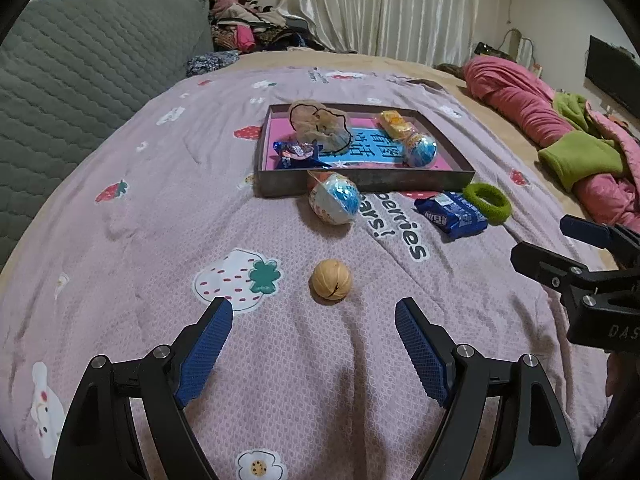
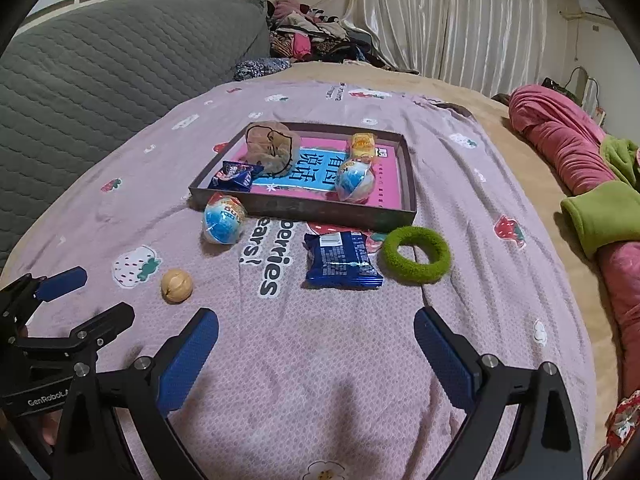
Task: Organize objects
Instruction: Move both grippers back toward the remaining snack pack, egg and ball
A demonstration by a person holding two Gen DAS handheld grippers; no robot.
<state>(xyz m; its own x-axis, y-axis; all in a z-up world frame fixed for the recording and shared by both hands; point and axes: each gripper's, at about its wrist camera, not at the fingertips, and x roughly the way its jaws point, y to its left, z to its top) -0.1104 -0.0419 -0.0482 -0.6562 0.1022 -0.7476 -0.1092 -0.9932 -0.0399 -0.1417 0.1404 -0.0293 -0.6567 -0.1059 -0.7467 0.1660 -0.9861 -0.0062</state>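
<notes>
A dark tray [image 1: 360,182] [image 2: 320,212] on the bed holds a bagged bun [image 1: 318,124], a blue snack pack [image 1: 296,154], a yellow snack [image 1: 394,122] and a blue-white egg toy [image 1: 420,148]. On the bedspread in front lie a second egg toy [image 1: 334,198] [image 2: 223,218], a walnut [image 1: 332,280] [image 2: 177,280], a blue cookie packet [image 1: 450,214] [image 2: 342,260] and a green hair tie [image 1: 487,198] [image 2: 416,255]. My left gripper [image 1: 314,312] is open just short of the walnut. My right gripper [image 2: 316,326] is open, short of the packet.
A grey quilted headboard [image 1: 80,72] stands at the left. Pink and green bedding [image 1: 560,128] lies at the right. Piled clothes [image 2: 312,36] and curtains are at the back. Each gripper shows at the edge of the other's view.
</notes>
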